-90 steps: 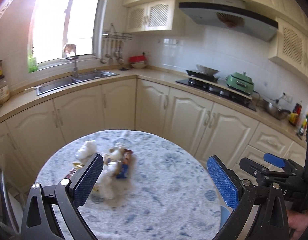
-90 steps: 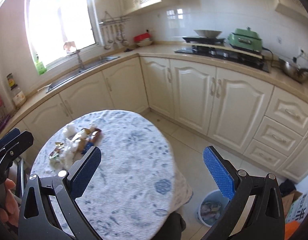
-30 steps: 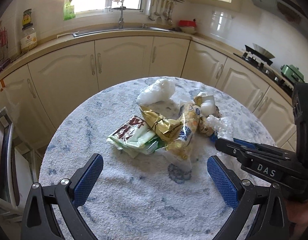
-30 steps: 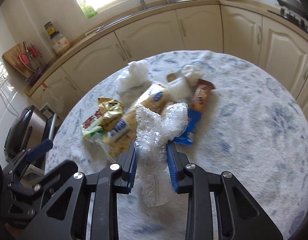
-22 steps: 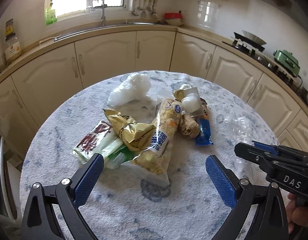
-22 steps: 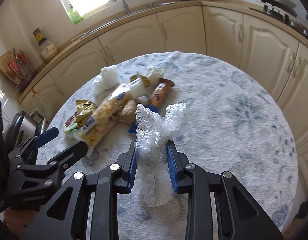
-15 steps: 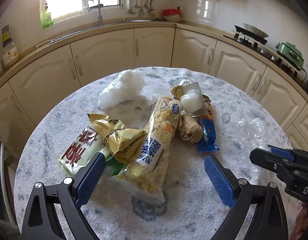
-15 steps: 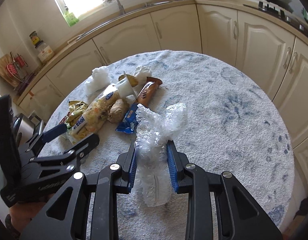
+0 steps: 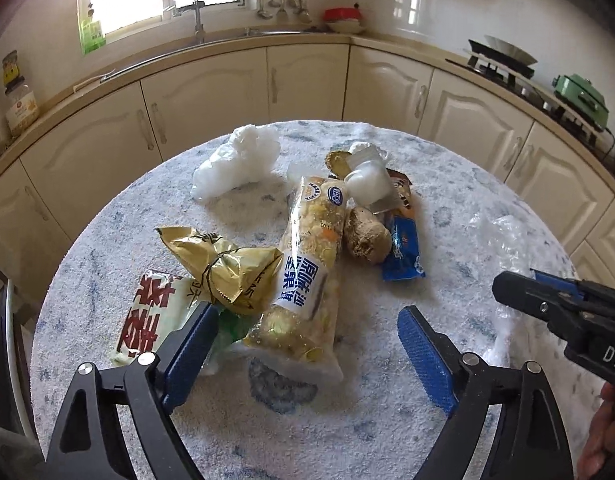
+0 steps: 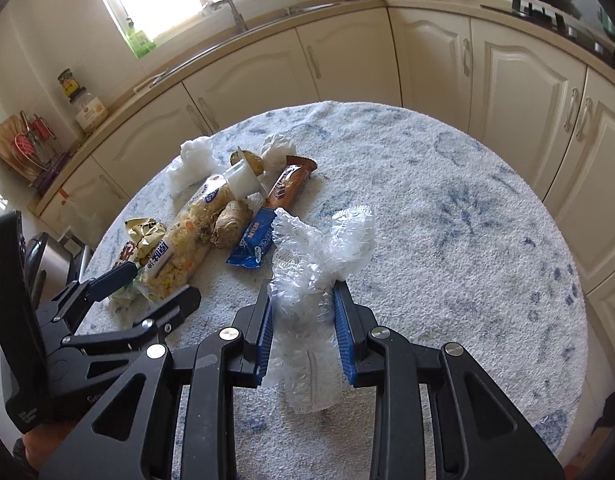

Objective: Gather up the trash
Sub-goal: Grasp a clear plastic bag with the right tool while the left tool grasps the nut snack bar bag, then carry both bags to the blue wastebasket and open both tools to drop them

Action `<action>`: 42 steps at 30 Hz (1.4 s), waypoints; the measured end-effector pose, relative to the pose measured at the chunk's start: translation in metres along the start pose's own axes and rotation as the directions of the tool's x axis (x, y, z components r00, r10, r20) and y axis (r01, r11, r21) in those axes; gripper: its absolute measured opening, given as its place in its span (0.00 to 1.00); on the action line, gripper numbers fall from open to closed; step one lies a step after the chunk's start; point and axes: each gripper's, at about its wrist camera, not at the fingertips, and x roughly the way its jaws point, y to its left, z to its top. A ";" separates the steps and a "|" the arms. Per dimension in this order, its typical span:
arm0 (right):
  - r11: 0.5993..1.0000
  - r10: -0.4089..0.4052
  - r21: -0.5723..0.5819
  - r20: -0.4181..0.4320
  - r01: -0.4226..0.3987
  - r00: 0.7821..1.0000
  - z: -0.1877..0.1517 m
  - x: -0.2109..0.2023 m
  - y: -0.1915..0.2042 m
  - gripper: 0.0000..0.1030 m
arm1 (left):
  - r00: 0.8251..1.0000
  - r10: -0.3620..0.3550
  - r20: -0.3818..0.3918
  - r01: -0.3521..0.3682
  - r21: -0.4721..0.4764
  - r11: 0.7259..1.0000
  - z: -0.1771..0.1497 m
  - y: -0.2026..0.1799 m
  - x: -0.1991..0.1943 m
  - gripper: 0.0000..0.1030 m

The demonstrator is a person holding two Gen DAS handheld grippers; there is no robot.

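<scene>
now right gripper [image 10: 303, 322] pinching clear wrap [image 10: 319, 256], left gripper [image 9: 303, 344] spread

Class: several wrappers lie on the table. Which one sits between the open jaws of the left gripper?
The long clear snack bag with the blue-and-white label. Its lower end lies between the left gripper's jaws; the gold wrapper and blue wrapper lie outside.

Left tongs [image 9: 303, 344] spread wide over the long snack bag [image 9: 307, 280] on the table [image 9: 447, 216]; gold wrapper [image 9: 223, 264] beside it; right tongs [image 9: 519, 284] pinching clear plastic [image 9: 499, 232].
</scene>
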 end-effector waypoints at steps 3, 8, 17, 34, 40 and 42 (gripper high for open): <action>1.000 -0.002 -0.010 0.006 0.002 1.000 0.000 -0.005 0.000 0.27 | 0.997 -0.068 0.044 0.070 -0.035 0.997 -0.002 0.001 -0.017 0.83; 1.000 0.002 0.002 0.009 -0.002 1.000 0.000 -0.006 -0.002 0.27 | 0.999 -0.049 0.021 0.049 0.000 0.999 -0.008 -0.005 0.005 0.86; 1.000 -0.010 0.011 0.020 0.010 1.000 -0.001 -0.015 -0.005 0.27 | 0.997 -0.072 -0.021 0.073 0.061 0.995 0.021 -0.006 0.047 0.35; 1.000 -0.010 0.023 0.071 0.008 0.997 -0.013 -0.059 -0.006 0.27 | 0.978 -0.194 0.070 0.198 -0.061 0.978 -0.013 0.027 -0.048 0.31; 1.000 -0.014 0.025 0.118 0.011 0.993 -0.022 -0.093 -0.007 0.27 | 0.971 -0.190 0.147 0.193 -0.010 0.981 -0.025 0.009 -0.102 0.31; 1.000 -0.017 0.024 0.136 0.013 0.991 -0.023 -0.104 -0.009 0.27 | 0.966 -0.196 0.168 0.197 0.011 0.980 -0.027 0.000 -0.117 0.31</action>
